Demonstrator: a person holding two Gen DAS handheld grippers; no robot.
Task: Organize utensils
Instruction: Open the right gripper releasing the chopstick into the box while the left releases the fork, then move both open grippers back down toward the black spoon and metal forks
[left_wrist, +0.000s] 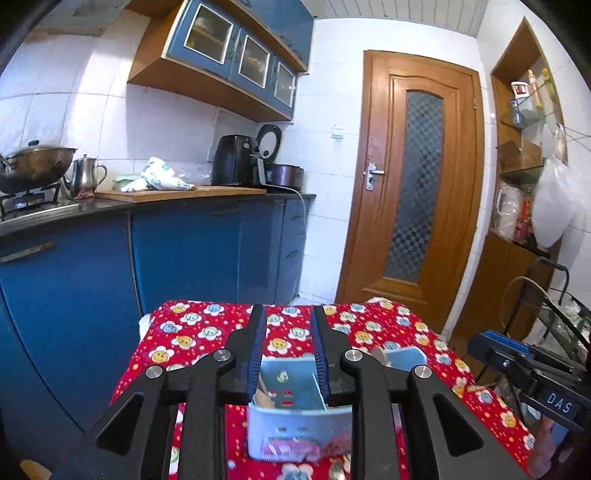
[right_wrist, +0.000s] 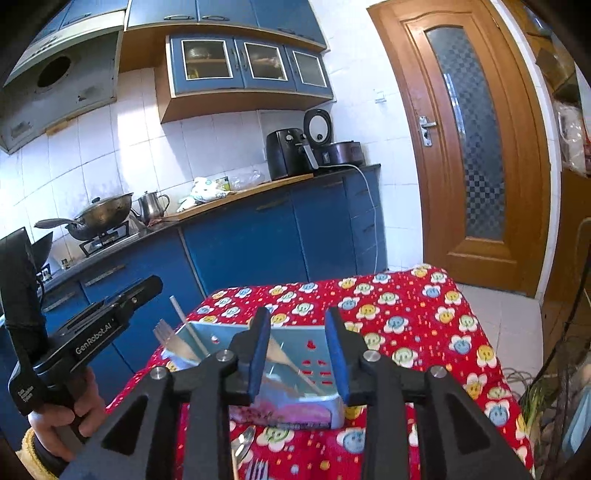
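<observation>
A light-blue utensil holder (left_wrist: 295, 417) (right_wrist: 314, 343) with slotted walls stands on the red flower-print tablecloth (left_wrist: 207, 332) (right_wrist: 406, 317). A fork (right_wrist: 166, 332) and a white stick (right_wrist: 184, 321) lean out of its left end, and a wooden utensil (right_wrist: 288, 363) lies across inside. On the cloth in front of it lie a spoon (right_wrist: 243, 443) and another fork (right_wrist: 256, 469). My left gripper (left_wrist: 288, 310) (right_wrist: 147, 288) hovers over the holder, open, with nothing between its blue pads. My right gripper (right_wrist: 298, 314) (left_wrist: 476, 341) is likewise open and holds nothing.
A hand (right_wrist: 55, 424) holds the left gripper's handle. Blue kitchen cabinets (left_wrist: 184, 251) with a wok (right_wrist: 99, 218), kettle (left_wrist: 83, 175) and air fryer (left_wrist: 236, 160) run along the left. A wooden door (left_wrist: 413, 184) is behind the table. A wire rack (left_wrist: 561, 317) stands to the right.
</observation>
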